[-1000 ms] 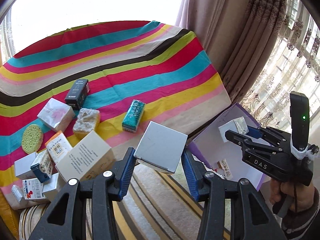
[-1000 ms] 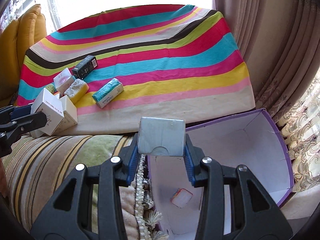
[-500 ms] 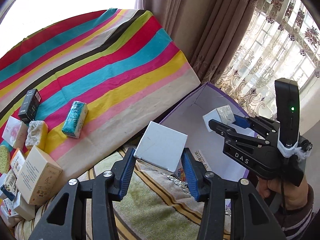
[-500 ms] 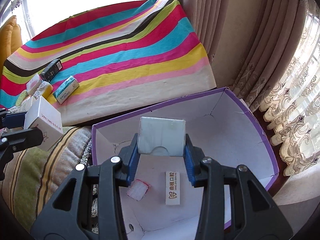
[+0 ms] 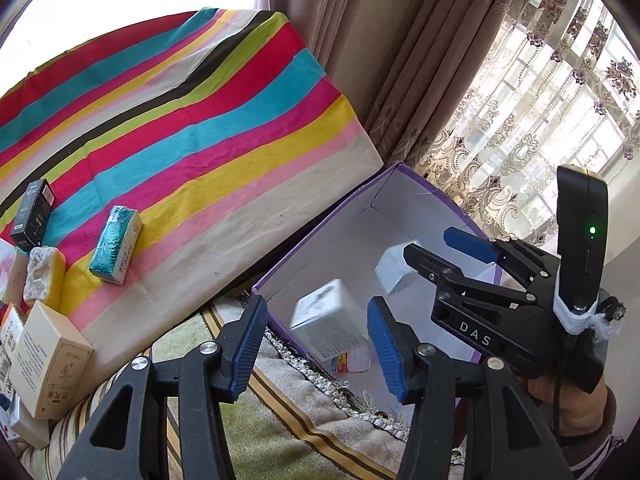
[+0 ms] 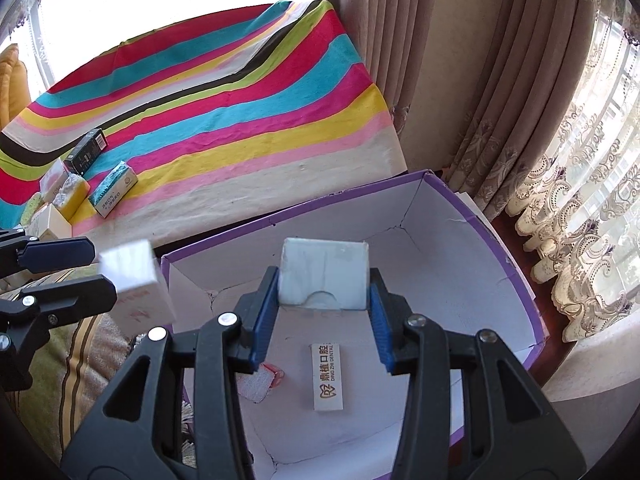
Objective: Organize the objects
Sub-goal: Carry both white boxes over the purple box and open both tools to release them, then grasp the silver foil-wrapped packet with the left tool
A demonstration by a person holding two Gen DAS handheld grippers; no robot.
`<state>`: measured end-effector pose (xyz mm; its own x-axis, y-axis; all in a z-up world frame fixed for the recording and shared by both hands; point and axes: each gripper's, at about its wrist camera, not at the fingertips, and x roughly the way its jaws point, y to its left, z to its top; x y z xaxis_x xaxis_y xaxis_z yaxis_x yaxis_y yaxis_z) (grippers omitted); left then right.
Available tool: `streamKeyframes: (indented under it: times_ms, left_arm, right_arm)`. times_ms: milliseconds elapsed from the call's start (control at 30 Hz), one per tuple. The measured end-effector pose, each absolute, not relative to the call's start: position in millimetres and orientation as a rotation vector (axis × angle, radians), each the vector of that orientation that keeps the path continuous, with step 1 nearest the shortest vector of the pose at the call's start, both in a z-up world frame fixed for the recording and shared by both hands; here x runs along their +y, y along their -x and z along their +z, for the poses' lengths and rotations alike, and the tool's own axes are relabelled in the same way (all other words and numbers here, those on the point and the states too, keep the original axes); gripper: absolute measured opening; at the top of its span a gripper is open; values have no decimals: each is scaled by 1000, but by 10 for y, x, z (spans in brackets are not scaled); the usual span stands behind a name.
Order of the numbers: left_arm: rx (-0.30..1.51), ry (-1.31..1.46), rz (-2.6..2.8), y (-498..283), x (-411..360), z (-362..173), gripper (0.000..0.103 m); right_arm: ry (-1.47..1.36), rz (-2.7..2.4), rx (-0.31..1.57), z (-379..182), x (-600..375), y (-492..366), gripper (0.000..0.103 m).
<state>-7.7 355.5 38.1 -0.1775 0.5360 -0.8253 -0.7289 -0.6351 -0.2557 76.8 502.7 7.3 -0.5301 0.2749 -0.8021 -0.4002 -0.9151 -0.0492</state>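
Release of 2 boxes over purple bin.
Left hand-held gripper (image 5: 316,348) jaws just opened; white box (image 5: 328,326) falls free at bin (image 6: 516,280) left rim. Right hand-held gripper (image 6: 324,320) also opening, pale box (image 6: 323,274) between pads; spread wider, keep hands centred.

A bin (image 6: 516,264) sits right of the cloth (image 6: 240,128), two packets (image 6: 329,376) inside.

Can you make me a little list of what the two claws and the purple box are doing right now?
Left claw: jaws just opened; white box between them, blurred, seems to be dropping
Right claw: jaws just opened; pale box between them, looks let go
Purple box: open, under both claws
Inside it: long flat box, small packet
On striped cloth: teal box, black box, others
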Motion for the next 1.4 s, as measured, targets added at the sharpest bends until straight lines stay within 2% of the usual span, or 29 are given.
streamKeyframes:
  times_ms: [67,133,700,867,1033,1400]
  left_arm:
    - [238,1230,1919,92,3528,387,54]
    - [237,1230,1934,103,3496,394,54]
    - [169,1200,2120,212,2910,557,54]
    - [115,1220,2148,264,2626,564,54]
    - [52,1242,2199,320,2257,575,55]
    - [-103,1300,2333,409,1169,551,55]
  right_arm:
    - [1246,2453,202,80,5018,-768,62]
    - [1242,2466,192,98,4992,-767,64]
    - [1236,2594,161,329,4618,-686,65]
    - [1249,2626,128,421,4435,-635,70]
    - [1257,2653,101,493,4265,-588,74]
    - [1320,2718,21,546,3883,-479,74]
